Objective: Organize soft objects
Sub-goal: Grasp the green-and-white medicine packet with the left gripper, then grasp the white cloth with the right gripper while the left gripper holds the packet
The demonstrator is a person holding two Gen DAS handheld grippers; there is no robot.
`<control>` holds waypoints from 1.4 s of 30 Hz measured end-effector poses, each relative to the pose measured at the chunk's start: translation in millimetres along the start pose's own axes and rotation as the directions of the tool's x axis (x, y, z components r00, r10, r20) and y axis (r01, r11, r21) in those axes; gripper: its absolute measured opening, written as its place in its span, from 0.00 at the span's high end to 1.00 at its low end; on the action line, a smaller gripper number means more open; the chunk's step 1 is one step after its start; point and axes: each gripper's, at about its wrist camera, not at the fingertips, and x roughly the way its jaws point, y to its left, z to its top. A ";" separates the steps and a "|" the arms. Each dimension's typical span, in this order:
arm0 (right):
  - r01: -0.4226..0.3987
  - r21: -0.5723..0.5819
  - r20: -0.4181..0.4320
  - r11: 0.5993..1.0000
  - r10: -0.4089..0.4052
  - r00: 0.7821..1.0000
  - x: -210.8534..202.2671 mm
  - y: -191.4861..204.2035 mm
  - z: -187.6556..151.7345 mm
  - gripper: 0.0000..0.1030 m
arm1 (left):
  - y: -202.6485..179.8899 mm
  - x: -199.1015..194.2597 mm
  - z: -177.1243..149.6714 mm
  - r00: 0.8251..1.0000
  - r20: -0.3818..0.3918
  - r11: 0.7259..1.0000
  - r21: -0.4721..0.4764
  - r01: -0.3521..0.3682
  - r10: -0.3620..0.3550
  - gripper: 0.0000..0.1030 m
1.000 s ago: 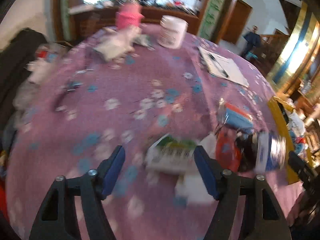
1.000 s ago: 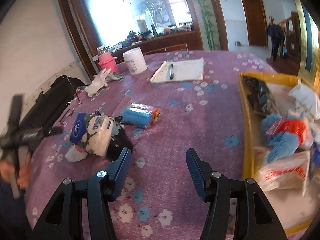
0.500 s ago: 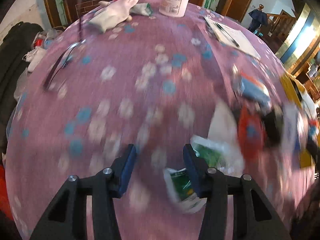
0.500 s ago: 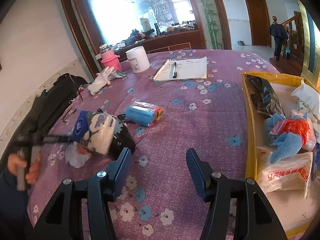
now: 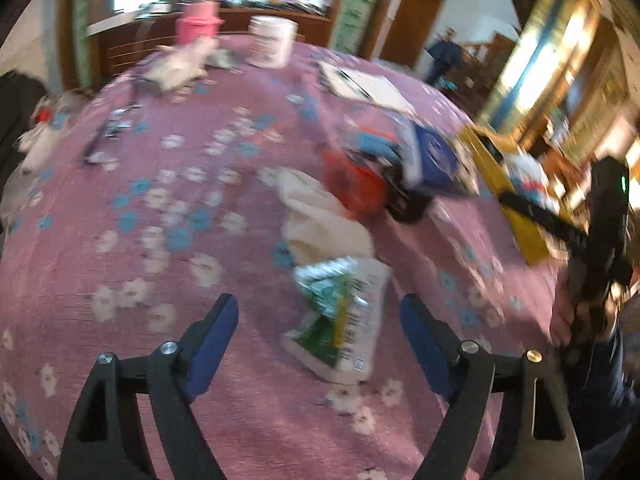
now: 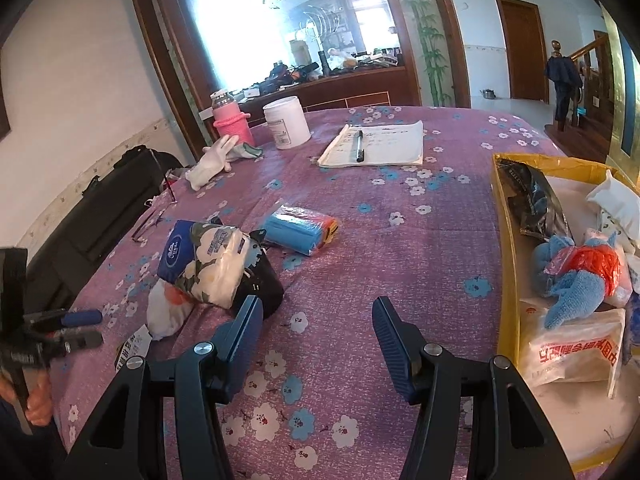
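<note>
On the purple flowered desk (image 6: 400, 240), item by item.

Left hand-held gripper (image 5: 320, 340): jaws opening, now wide apart, clamped on nothing. A half second ago they stood much closer together, with the green-and-white packet at the right pad. That green-and-white packet (image 5: 340, 320) now lies loose on the cloth between the blue pads, touching neither. Judged: a grasp that slipped or was let go, so the packet is not yet collected and needs a fresh closing.

Right hand-held gripper (image 6: 318, 344): jaws parted at a middling width, nothing between them, unchanged from a second ago; it hangs over bare cloth.

Soft goods not yet sorted: cream cloth (image 5: 320, 216) just beyond the packet; flowered tissue pack (image 6: 208, 264) leaning on a black pouch (image 6: 264, 284); blue roll in clear wrap (image 6: 298, 232) near the desk's middle; white glove (image 6: 210, 162) far back by the pink bottle (image 6: 230, 120).

Already stored: blue knitted toy (image 6: 572, 280) and a printed bag (image 6: 572, 348) inside the yellow box (image 6: 506, 240), at the right side of the desk.

Open room: a wide clear strip of cloth runs between the pile and the box wall. The box's upright rim must be cleared from above. The left desk edge lies close to the pile, with a black bag (image 6: 100, 212) beyond it.
</note>
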 end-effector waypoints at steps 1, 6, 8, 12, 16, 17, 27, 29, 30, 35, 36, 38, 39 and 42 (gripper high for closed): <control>-0.001 -0.005 0.003 1.000 0.001 1.000 -1.5 1.1 -0.6 0.41 | -5.8 6.0 -1.2 1.000 -0.007 1.000 0.019 -0.013 0.013 0.20; -0.022 -0.040 0.027 0.999 0.023 0.999 -7.7 9.1 -1.1 0.41 | -27.0 35.5 -9.7 0.994 -0.055 0.992 0.090 -0.092 0.097 0.41; -0.049 -0.060 0.038 0.997 0.051 0.998 -10.8 14.3 -1.5 0.41 | -25.4 36.7 -12.0 0.990 -0.032 0.987 0.086 -0.134 0.137 0.56; -0.123 -0.142 0.034 0.982 0.129 0.991 -13.5 33.6 -6.1 0.41 | -8.4 22.7 -15.6 0.993 0.017 0.993 -0.012 -0.116 0.116 0.67; -0.243 -0.210 -0.065 0.947 0.234 0.970 -5.1 63.8 -17.1 0.40 | 20.7 -5.9 -25.8 0.978 0.124 0.980 -0.131 -0.152 0.168 0.67; -0.271 -0.223 -0.094 0.936 0.256 0.962 -2.9 74.9 -19.9 0.40 | 28.9 -11.3 -27.0 0.969 0.145 0.971 -0.159 -0.178 0.202 0.67; -0.221 -0.308 -0.242 0.925 0.148 0.959 64.2 175.4 -18.8 0.40 | 57.7 -18.1 -30.3 0.953 0.188 0.945 -0.270 -0.183 0.238 0.67; -0.182 -0.312 -0.259 0.933 0.101 0.961 89.6 181.5 -16.9 0.48 | 57.4 -21.8 -34.4 0.953 0.194 0.948 -0.267 -0.175 0.231 0.67; -0.154 -0.313 -0.269 0.937 0.068 0.961 104.6 182.4 -15.9 0.66 | 57.0 -21.9 -34.6 0.954 0.193 0.949 -0.265 -0.173 0.228 0.67; -0.166 -0.304 -0.251 0.938 0.090 0.964 92.9 179.2 -20.2 0.92 | 52.3 -22.0 -34.2 0.954 0.192 0.953 -0.244 -0.182 0.231 0.67; -0.198 -0.289 -0.247 0.937 0.126 0.961 80.9 177.7 -20.3 0.92 | 52.2 -22.1 -34.0 0.954 0.194 0.954 -0.240 -0.181 0.230 0.66; -0.271 -0.264 -0.252 0.926 0.205 0.946 50.7 173.5 -25.8 0.92 | 52.1 -21.8 -33.7 0.955 0.194 0.955 -0.237 -0.178 0.226 0.66; -0.298 -0.259 -0.256 0.919 0.232 0.938 34.7 170.3 -29.3 0.92 | 52.3 -21.8 -33.7 0.955 0.194 0.955 -0.238 -0.177 0.225 0.66; -0.351 -0.225 -0.268 0.909 0.289 0.919 -14.4 152.3 -41.5 0.92 | 52.9 -22.4 -34.1 0.956 0.196 0.956 -0.239 -0.169 0.218 0.66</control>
